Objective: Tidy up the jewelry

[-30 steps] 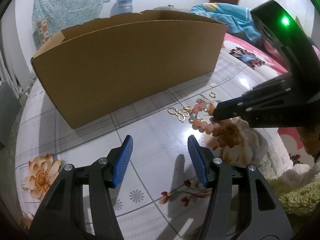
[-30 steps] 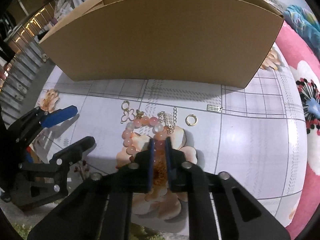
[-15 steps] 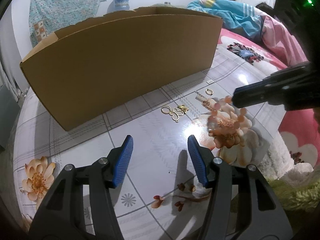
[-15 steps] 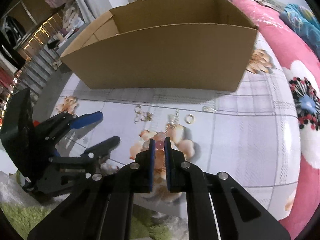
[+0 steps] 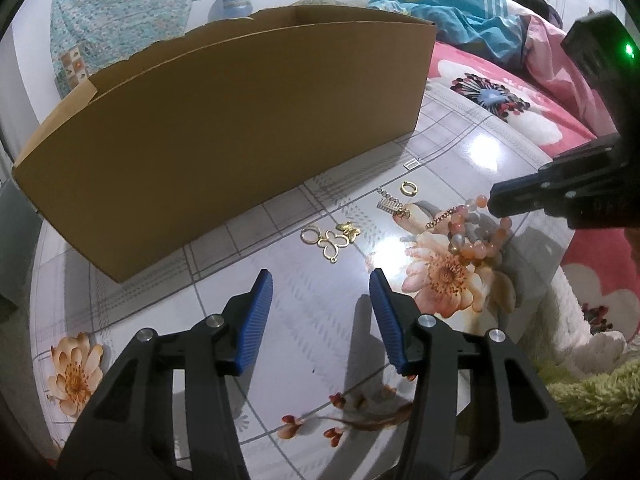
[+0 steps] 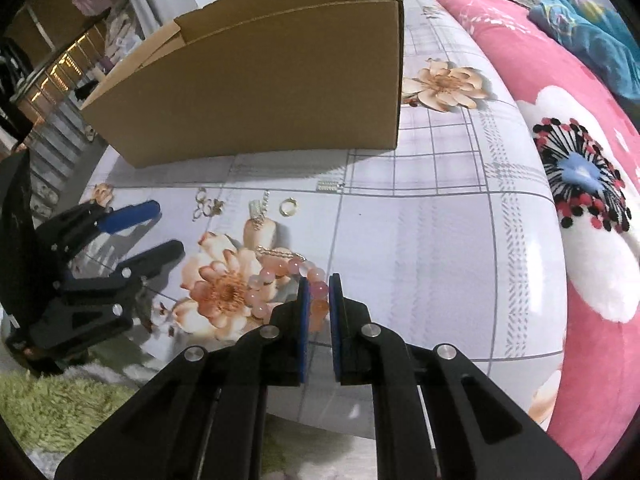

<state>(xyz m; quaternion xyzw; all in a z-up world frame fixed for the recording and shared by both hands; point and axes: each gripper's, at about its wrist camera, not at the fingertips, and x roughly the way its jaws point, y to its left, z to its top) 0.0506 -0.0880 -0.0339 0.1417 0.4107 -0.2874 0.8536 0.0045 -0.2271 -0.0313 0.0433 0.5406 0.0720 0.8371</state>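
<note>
Glossy floral tiling covers the worktop [image 6: 420, 240] you are working over, with a pink flowered bed along its far side and an open cardboard box [image 6: 260, 92] standing at the back.

Your right gripper [image 6: 318, 304] has its fingers pressed onto one bead of the pink bead bracelet [image 6: 280, 276]; the rest of the strand trails from the pinch toward your left gripper, draped across the printed flower. In the left wrist view the loop looks to hang just clear of the surface, though I cannot be sure it has fully left it.

What the next move turns on is the box: it lies straight ahead of your right fingers and higher than the bracelet, its open top beyond the near wall, so I judge you must lift the strand over that wall before releasing.

Your left gripper [image 5: 320, 320] holds nothing, and its fingers are closing on empty air. It is the nearer hand to the gold butterfly charm [image 5: 334, 240], which lies just ahead of its tips. The chain piece [image 5: 394, 206], gold ring [image 5: 409, 188] and small silver clasp [image 5: 413, 164] sit further toward the box.
</note>
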